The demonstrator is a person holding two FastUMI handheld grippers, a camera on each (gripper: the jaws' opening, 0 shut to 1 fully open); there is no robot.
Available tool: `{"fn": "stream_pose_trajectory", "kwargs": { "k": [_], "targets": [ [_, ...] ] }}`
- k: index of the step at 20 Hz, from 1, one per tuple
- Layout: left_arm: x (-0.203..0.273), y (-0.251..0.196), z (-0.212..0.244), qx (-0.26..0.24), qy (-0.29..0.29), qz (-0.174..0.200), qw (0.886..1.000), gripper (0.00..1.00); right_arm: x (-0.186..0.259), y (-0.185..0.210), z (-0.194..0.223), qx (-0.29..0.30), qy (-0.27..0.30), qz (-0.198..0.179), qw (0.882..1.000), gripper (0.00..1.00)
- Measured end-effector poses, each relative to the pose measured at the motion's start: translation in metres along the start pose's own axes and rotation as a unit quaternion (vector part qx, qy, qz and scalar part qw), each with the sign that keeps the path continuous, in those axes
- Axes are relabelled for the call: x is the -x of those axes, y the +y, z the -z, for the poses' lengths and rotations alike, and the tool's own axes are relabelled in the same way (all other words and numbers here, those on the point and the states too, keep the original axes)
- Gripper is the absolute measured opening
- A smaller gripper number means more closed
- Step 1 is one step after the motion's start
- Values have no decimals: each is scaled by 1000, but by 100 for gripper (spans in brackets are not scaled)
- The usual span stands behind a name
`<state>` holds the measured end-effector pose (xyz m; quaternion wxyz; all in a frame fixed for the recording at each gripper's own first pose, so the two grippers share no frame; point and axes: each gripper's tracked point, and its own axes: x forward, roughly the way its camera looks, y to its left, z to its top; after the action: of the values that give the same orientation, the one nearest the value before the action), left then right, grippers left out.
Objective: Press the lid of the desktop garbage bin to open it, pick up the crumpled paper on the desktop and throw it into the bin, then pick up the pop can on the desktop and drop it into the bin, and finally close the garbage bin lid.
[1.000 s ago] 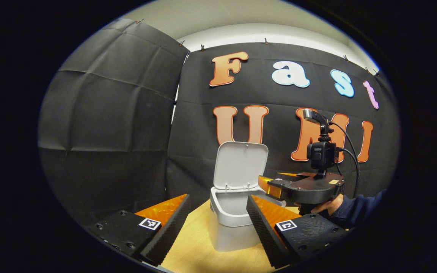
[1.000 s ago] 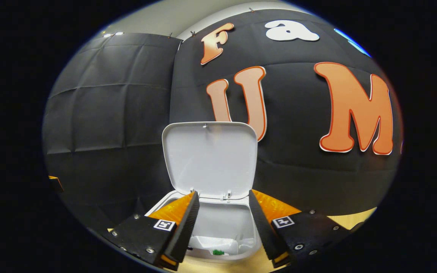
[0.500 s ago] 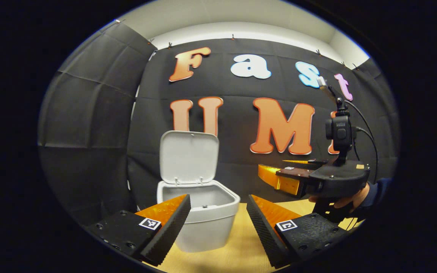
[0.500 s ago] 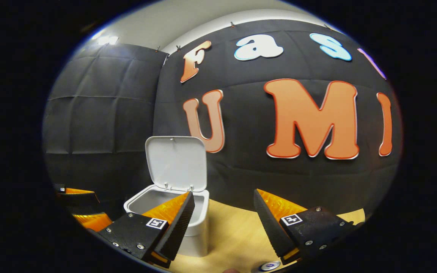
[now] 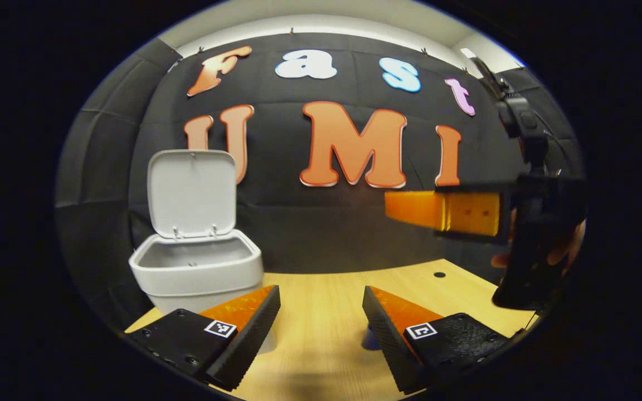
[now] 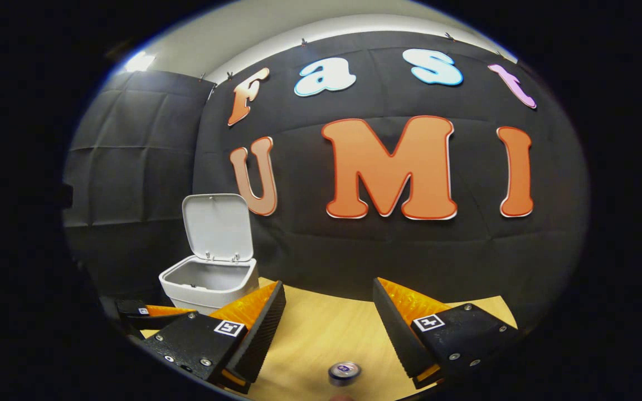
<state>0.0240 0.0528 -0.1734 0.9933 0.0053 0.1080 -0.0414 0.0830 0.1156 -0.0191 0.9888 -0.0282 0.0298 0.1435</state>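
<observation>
You drew your right gripper (image 6: pixel 326 328) back from over the bin (image 6: pixel 209 281); a second ago its fingers (image 6: pixel 259 328) framed the open mouth, and now the bin stood far off to the left in the right gripper view. The pop can (image 6: pixel 344 372) came into that view on the desk (image 6: pixel 321 328), below the spread fingers. Your left gripper (image 5: pixel 321 328) swung right, putting the bin at the left of the left gripper view.
</observation>
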Motion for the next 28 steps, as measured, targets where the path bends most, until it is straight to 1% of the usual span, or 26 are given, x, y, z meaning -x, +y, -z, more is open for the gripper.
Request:
{"fn": "stream_pose_trajectory", "kwargs": {
  "k": [3,6,8,9,12,14,18,20,24,25,27,28],
  "targets": [
    [-25,-34,39,-15,33,36,999,94,18,-34,7,12,12,37,999,94],
    [-48,-69,83,-34,83,77,993,95,37,-67,10,11,22,76,997,94],
    [-61,-90,114,-40,105,95,989,96,47,-85,13,8,29,98,995,94],
    [-70,-96,129,-45,117,98,987,96,53,-94,15,8,33,108,994,94],
    [-88,-106,160,-45,140,103,984,99,65,-112,16,10,40,132,990,94],
    [-98,-111,171,-44,155,105,981,99,72,-120,18,14,44,144,989,94],
    [-122,-112,210,-33,196,100,975,99,86,-132,19,15,53,163,985,94],
    [-139,-116,220,-28,206,102,973,99,93,-140,20,18,57,173,983,94],
    [-155,-125,229,-42,209,108,971,98,103,-153,26,13,68,192,979,94],
    [-160,-127,232,-45,212,109,970,97,104,-155,26,10,69,195,978,94],
    [-166,-130,230,-45,212,111,970,86,105,-158,26,9,69,198,978,94],
    [-166,-130,227,-47,211,111,970,84,105,-159,28,8,70,199,977,94]
  ]
}}
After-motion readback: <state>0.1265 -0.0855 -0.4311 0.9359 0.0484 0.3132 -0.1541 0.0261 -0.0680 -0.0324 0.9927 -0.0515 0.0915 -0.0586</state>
